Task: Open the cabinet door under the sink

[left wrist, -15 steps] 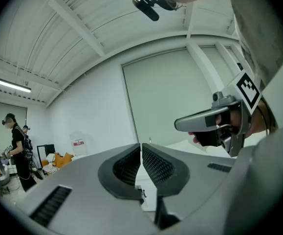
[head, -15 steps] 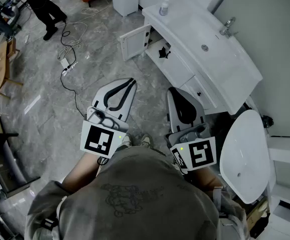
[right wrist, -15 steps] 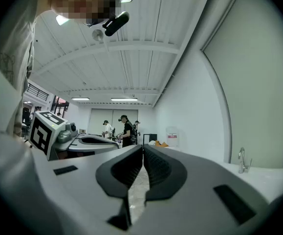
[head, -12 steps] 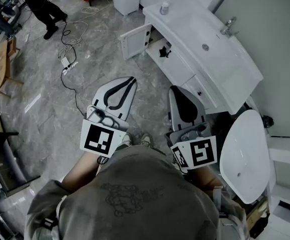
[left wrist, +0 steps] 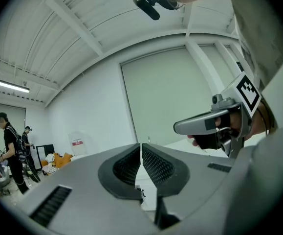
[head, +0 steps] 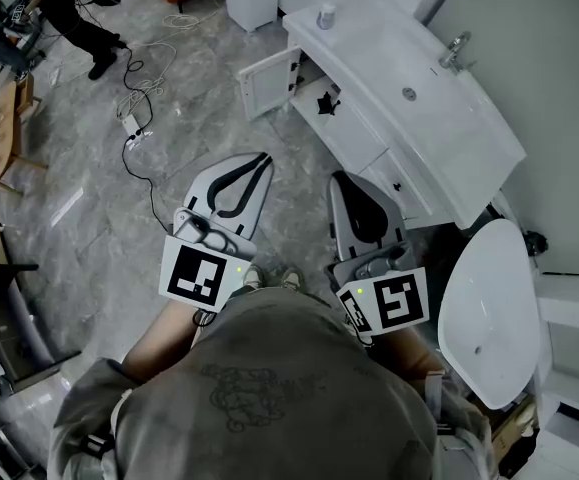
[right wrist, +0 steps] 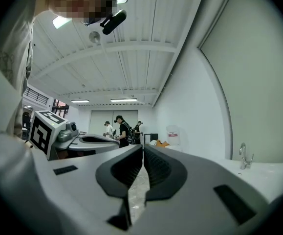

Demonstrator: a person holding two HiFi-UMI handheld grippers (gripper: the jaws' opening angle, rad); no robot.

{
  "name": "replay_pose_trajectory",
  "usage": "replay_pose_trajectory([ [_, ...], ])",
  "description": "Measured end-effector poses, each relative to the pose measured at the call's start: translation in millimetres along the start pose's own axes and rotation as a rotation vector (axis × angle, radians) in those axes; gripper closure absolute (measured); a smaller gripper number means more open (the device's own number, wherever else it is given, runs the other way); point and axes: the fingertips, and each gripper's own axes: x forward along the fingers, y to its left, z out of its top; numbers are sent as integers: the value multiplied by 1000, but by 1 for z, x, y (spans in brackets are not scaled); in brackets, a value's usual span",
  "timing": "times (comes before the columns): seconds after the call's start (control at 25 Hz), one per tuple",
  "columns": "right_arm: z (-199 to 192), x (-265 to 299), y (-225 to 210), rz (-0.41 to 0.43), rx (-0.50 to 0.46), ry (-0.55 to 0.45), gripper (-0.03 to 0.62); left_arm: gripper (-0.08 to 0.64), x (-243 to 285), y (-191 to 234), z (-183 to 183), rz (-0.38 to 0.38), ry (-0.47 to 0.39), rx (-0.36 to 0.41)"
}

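Observation:
The white vanity [head: 439, 158] stands at the upper right of the head view, with its basin and faucet [head: 452, 53]. Its left cabinet door [head: 267, 80] is swung open toward the floor space, and the dark inside of the cabinet shows behind it. My left gripper [head: 261, 158] is shut and empty, held well short of the open door. Beside the vanity's front, my right gripper [head: 342, 179] is also shut and empty. In the left gripper view the jaws [left wrist: 141, 153] meet. They meet in the right gripper view [right wrist: 142, 155] too.
A white toilet [head: 489, 308] sits at the right, next to the vanity. A small bottle [head: 326, 13] stands on the counter's far end. Cables and a power strip [head: 132, 123] lie on the grey floor at the left. A person [head: 69, 8] stands at the top left.
My right gripper has shifted slightly left and away from me. The left gripper is still. The person at the top left has stepped further left.

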Motion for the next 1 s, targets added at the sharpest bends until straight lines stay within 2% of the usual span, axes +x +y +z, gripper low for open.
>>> replay_pose_trajectory([
  [0.36, -4, -7, -14, 32, -14, 5, 561, 535, 12, -10, 2, 37, 0, -34],
  [0.68, -13, -17, -34, 50, -2, 0, 561, 535, 24, -28, 0, 54, 16, -21],
  [1.0, -21, -12, -37, 82, -39, 13, 561, 535, 32, -27, -12, 63, 25, -19],
])
